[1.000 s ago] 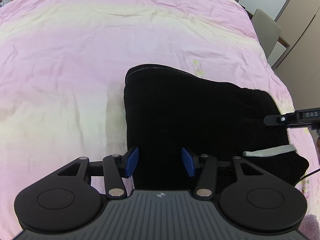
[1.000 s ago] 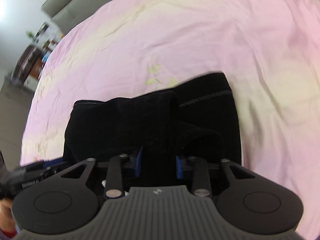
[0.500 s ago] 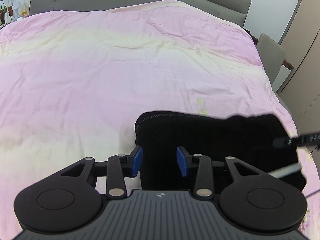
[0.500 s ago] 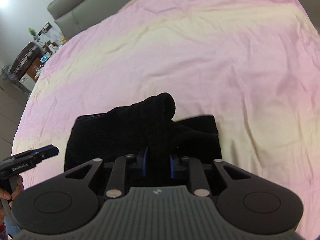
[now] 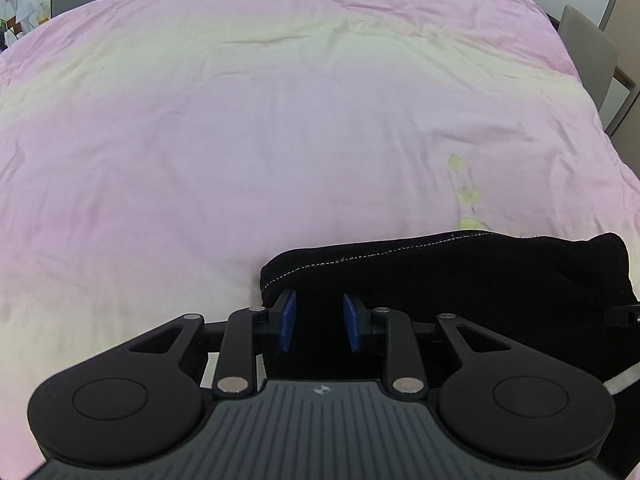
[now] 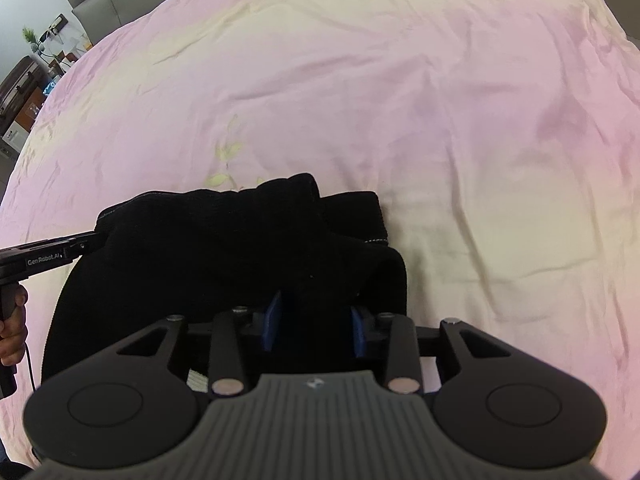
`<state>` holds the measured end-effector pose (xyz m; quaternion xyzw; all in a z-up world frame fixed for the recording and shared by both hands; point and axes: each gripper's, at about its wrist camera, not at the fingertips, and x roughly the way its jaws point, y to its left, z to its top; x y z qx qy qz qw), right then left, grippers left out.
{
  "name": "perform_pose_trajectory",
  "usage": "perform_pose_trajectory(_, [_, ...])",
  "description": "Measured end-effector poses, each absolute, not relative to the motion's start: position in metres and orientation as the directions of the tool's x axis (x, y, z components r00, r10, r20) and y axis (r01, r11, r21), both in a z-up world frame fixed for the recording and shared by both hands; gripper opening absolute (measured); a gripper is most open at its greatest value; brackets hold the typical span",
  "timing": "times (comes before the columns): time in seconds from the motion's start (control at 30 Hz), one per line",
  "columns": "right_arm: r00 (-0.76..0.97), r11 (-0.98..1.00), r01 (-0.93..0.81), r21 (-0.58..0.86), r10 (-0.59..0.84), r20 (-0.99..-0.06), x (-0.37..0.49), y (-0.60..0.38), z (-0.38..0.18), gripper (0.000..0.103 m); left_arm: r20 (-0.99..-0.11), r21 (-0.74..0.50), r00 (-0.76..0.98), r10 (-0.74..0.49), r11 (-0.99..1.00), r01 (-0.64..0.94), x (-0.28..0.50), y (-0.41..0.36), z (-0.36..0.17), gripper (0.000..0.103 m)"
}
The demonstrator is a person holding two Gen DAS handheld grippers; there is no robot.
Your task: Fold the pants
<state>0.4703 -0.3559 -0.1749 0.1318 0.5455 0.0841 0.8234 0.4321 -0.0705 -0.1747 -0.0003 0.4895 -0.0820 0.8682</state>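
Ahead of both grippers spreads a wrinkled pink duvet, grey headboard beyond. Just under the left gripper, pads parted, lie the black pants, a folded bundle running crosswise toward the right gripper, its pads spread around bunched fabric; whether they pinch it, I cannot tell.
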Motion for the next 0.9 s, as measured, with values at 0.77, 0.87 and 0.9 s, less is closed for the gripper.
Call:
perform_pose_trajectory(0.77, [0.497, 0.978, -0.102, 0.184, 0.210, -0.842, 0.336, -0.353, -0.115, 0.025, -0.829, -0.023, 0.520, -0.207, 0.941, 0.337, 0.270, -0.088, -0.118, 0.031])
perform_pose_trajectory(0.87, [0.501, 0.982, -0.074, 0.176, 0.190, -0.844, 0.332, -0.355, -0.135, 0.023, -0.843, -0.016, 0.503, -0.188, 0.945, 0.327, 0.268, -0.088, -0.141, 0.032])
perform_pose_trajectory(0.9, [0.498, 0.980, -0.057, 0.189, 0.192, -0.846, 0.331, -0.357, -0.142, 0.023, -0.854, -0.025, 0.485, -0.186, 0.947, 0.319, 0.271, -0.087, -0.149, 0.033])
